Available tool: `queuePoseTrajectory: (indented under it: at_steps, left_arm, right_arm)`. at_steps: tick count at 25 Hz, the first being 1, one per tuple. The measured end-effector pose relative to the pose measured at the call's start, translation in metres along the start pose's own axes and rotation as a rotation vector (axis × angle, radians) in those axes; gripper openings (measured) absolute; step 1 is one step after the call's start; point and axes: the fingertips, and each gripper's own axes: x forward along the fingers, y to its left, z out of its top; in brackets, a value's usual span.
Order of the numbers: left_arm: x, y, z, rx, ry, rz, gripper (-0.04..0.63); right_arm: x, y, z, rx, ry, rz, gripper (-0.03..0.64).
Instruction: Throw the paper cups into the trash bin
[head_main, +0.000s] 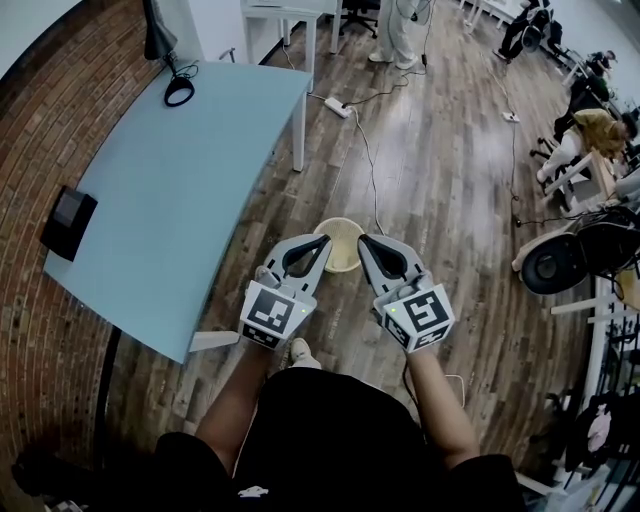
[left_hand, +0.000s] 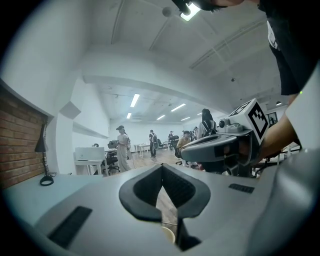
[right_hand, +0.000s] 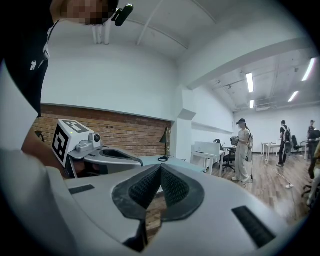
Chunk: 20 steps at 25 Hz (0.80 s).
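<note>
A round cream trash bin (head_main: 341, 233) stands on the wooden floor in front of me; its rim shows between the two grippers' tips. In the head view my left gripper (head_main: 325, 241) and right gripper (head_main: 363, 241) are held side by side over its near edge, both shut with nothing between the jaws. The left gripper view has its jaws (left_hand: 162, 168) meeting at the tips, with a sliver of the bin's rim (left_hand: 169, 234) below and the right gripper (left_hand: 220, 148) to the right. In the right gripper view the jaws (right_hand: 160, 168) are likewise shut and empty. No paper cup is in view.
A light blue table (head_main: 170, 190) fills the left, bearing a black lamp (head_main: 160, 40) and a dark device (head_main: 68, 222). A power strip (head_main: 338, 105) and cable (head_main: 370, 160) lie on the floor beyond the bin. Chairs (head_main: 560, 262) and seated people (head_main: 590, 130) are at the right; brick wall (head_main: 30, 330) at the left.
</note>
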Motion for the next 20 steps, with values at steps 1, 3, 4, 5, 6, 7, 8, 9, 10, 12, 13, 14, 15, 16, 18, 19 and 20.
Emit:
queuePoseTrajectory:
  at_steps: [1,3,4,5,6,7,8,9,10,12,13,14,15,16,18,19,20]
  left_arm:
    - [0.0,-0.004,0.0,-0.001,-0.006,0.004,0.009]
    - [-0.002,-0.012,-0.002,-0.019,-0.003,0.006,0.009]
    - [-0.004,-0.017,-0.002,-0.027,0.001,0.005,0.009]
    - [-0.006,-0.021,-0.002,-0.031,0.003,0.004,0.009]
    - [-0.008,-0.025,-0.001,-0.031,0.003,0.005,0.009]
    - [-0.009,-0.029,-0.001,-0.028,0.005,0.007,0.009]
    - [-0.011,-0.032,0.0,-0.023,0.007,0.012,0.009]
    - [-0.013,-0.036,0.001,-0.017,0.01,0.018,0.009]
    - [-0.015,-0.039,0.004,-0.018,0.009,0.023,0.009]
    - [-0.02,-0.048,0.009,-0.051,-0.014,0.027,0.009]
    - [-0.023,-0.053,0.011,-0.06,-0.024,0.028,0.009]
    - [-0.026,-0.057,0.013,-0.059,-0.03,0.031,0.009]
    - [-0.029,-0.06,0.014,-0.058,-0.033,0.034,0.009]
    - [-0.032,-0.064,0.014,-0.059,-0.033,0.037,0.009]
    - [-0.04,-0.071,0.014,-0.067,-0.028,0.043,0.009]
    - [-0.044,-0.074,0.014,-0.071,-0.025,0.046,0.009]
    - [-0.048,-0.078,0.013,-0.074,-0.021,0.048,0.009]
  right_arm:
    - [-0.004,0.0,-0.001,-0.001,-0.001,0.001,0.005]
    - [-0.012,0.003,-0.002,-0.003,-0.003,0.003,0.005]
    - [-0.015,0.004,-0.002,-0.005,-0.005,0.006,0.005]
    - [-0.019,0.006,-0.002,-0.006,-0.006,0.009,0.005]
    - [-0.023,0.007,-0.002,-0.006,-0.006,0.009,0.003]
    - [-0.027,0.008,-0.003,-0.005,-0.006,0.008,0.005]
    - [-0.032,0.009,-0.002,-0.005,-0.008,0.008,0.005]
    - [-0.036,0.011,-0.002,-0.006,-0.011,0.011,0.005]
    - [-0.041,0.013,-0.001,-0.006,-0.014,0.014,0.003]
    - [-0.051,0.017,0.0,-0.007,-0.018,0.021,0.005]
    - [-0.055,0.019,0.0,-0.007,-0.02,0.024,0.003]
    - [-0.06,0.021,0.0,-0.006,-0.024,0.027,0.005]
    - [-0.064,0.023,0.0,-0.006,-0.028,0.029,0.005]
    - [-0.067,0.026,0.001,-0.007,-0.03,0.03,0.005]
    - [-0.075,0.031,0.0,-0.008,-0.031,0.027,0.005]
    - [-0.079,0.034,0.0,-0.008,-0.031,0.026,0.003]
    - [-0.082,0.037,-0.001,-0.008,-0.03,0.025,0.003]
